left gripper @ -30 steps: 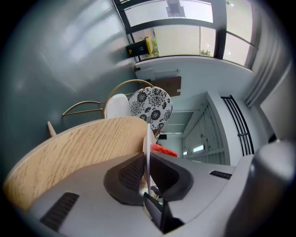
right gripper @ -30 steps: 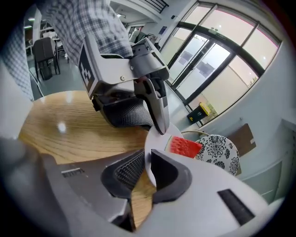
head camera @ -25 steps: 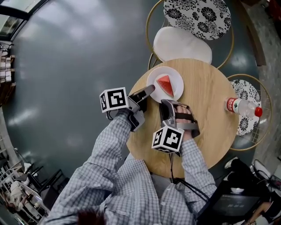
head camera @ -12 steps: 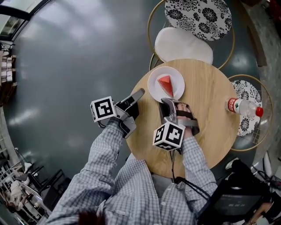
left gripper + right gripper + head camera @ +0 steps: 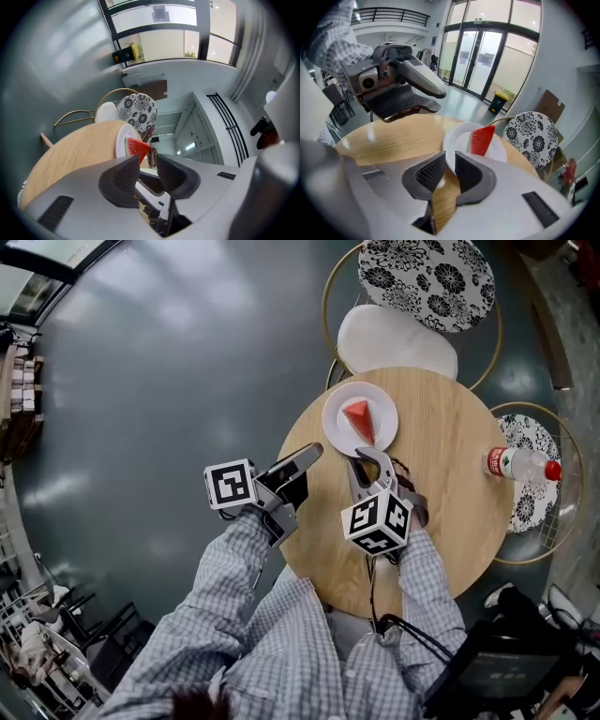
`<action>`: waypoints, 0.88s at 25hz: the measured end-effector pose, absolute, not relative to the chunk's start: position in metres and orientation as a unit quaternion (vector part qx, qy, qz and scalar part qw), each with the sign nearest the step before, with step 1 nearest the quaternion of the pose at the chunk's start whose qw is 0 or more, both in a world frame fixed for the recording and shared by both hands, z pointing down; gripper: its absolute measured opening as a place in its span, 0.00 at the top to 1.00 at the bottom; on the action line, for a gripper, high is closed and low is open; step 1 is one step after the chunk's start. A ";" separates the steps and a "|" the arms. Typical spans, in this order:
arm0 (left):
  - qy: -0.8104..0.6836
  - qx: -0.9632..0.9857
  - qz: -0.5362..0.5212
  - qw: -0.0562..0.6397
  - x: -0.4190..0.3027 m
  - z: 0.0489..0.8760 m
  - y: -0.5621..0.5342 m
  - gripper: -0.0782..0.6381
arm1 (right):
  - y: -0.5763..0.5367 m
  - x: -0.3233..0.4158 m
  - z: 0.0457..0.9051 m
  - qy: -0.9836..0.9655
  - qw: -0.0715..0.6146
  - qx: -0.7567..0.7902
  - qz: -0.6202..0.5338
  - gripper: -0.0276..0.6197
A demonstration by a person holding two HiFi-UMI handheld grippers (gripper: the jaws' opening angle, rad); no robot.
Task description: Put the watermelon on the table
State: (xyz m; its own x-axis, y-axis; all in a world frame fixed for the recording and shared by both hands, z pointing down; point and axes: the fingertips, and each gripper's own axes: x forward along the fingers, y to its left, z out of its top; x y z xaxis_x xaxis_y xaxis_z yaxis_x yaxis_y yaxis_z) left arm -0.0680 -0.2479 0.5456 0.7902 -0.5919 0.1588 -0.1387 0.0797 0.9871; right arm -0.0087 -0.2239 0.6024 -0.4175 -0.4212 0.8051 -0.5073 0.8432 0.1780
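Observation:
A red watermelon wedge (image 5: 358, 418) lies on a white plate (image 5: 379, 397) at the far side of the round wooden table (image 5: 441, 474). My left gripper (image 5: 309, 457) hovers at the table's left edge, apart from the plate, and is open with nothing between its pads. In the left gripper view (image 5: 148, 159) the wedge (image 5: 137, 146) and plate (image 5: 123, 140) show just beyond the jaws. My right gripper (image 5: 367, 461) points down at the plate's near rim. In the right gripper view (image 5: 450, 157) a narrow gap shows plate rim (image 5: 454, 136) and wood; the wedge (image 5: 481, 139) stands beyond.
A water bottle with a red cap (image 5: 518, 466) lies on a floral-cushioned chair (image 5: 534, 512) to the right. Behind the table stand a chair with a white cushion (image 5: 396, 341) and another floral seat (image 5: 427, 277). The floor (image 5: 169, 381) is dark grey.
My left gripper let go of the plate's left rim, opened, and drew back toward the table's left edge. The right gripper rolled in place at the plate's near rim.

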 end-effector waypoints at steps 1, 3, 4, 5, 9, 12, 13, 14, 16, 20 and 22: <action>-0.267 0.664 -0.175 0.676 -0.065 0.538 -0.246 0.72 | -0.223 -0.006 0.598 -0.842 0.452 0.289 0.053 0.86; -0.247 0.680 -0.188 0.665 -0.059 0.520 -0.240 0.74 | -0.220 0.002 0.588 -0.845 0.426 0.315 0.072 0.86; -0.242 0.688 -0.189 0.657 -0.055 0.513 -0.236 0.77 | -0.218 0.007 0.582 -0.847 0.411 0.327 0.083 0.87; -0.240 0.696 -0.186 0.651 -0.052 0.506 -0.231 0.80 | -0.215 0.011 0.574 -0.847 0.398 0.340 0.092 0.87; -0.235 0.709 -0.184 0.639 -0.039 0.489 -0.207 0.88 | -0.197 0.032 0.542 -0.844 0.342 0.394 0.127 0.89; -0.227 0.712 -0.190 0.636 -0.027 0.476 -0.185 0.88 | -0.177 0.053 0.522 -0.840 0.285 0.425 0.179 0.94; -0.222 0.714 -0.191 0.636 -0.023 0.471 -0.177 0.88 | -0.170 0.062 0.517 -0.838 0.271 0.433 0.192 0.94; -0.217 0.715 -0.192 0.636 -0.019 0.466 -0.169 0.88 | -0.162 0.070 0.513 -0.836 0.259 0.440 0.202 0.94; -0.210 0.718 -0.193 0.635 -0.013 0.456 -0.151 0.88 | -0.145 0.081 0.503 -0.833 0.238 0.451 0.214 0.94; -0.205 0.733 -0.181 0.622 -0.005 0.435 -0.118 0.88 | -0.113 0.096 0.476 -0.830 0.196 0.468 0.231 0.94; -0.201 0.743 -0.178 0.613 0.000 0.424 -0.102 0.88 | -0.097 0.105 0.462 -0.828 0.177 0.477 0.235 0.94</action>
